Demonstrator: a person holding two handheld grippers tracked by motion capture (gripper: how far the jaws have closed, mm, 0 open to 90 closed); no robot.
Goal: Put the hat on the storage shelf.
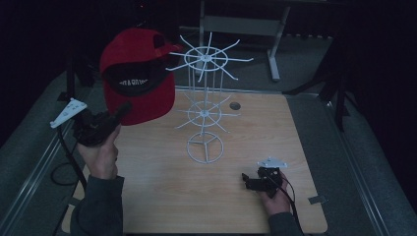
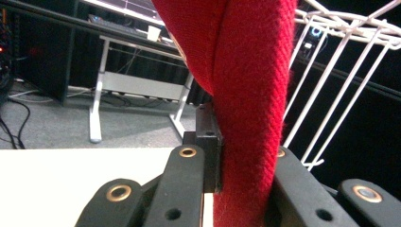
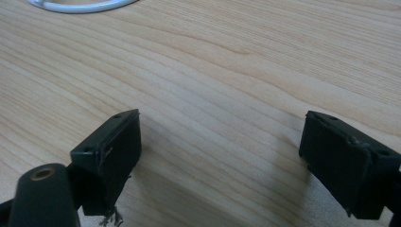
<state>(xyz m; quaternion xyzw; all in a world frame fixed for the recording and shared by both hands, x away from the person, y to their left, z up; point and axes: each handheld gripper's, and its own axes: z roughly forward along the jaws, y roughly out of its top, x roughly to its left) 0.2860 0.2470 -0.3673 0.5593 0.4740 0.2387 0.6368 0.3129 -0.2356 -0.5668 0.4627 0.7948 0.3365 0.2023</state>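
Two grippers are in use above a wooden desk. The left gripper is clamped on the brim of a red cap, and the left gripper view confirms it: the red fabric runs between the two closed jaws. The cap is lifted clear of the desk, up and to the left of the white wire rack, with its rear edge close to the upper ring of hooks; contact cannot be confirmed. The right gripper rests low over the desk near the front right, well apart from the rack, its jaws spread wide and holding nothing, with bare wood grain between them.

Progress, as judged: the pick-up is complete and the cap is carried to rack height. Hanging is not yet done; no hook visibly bears the cap. Remaining steps appear to be seating the cap on an upper hook, then releasing the left gripper.
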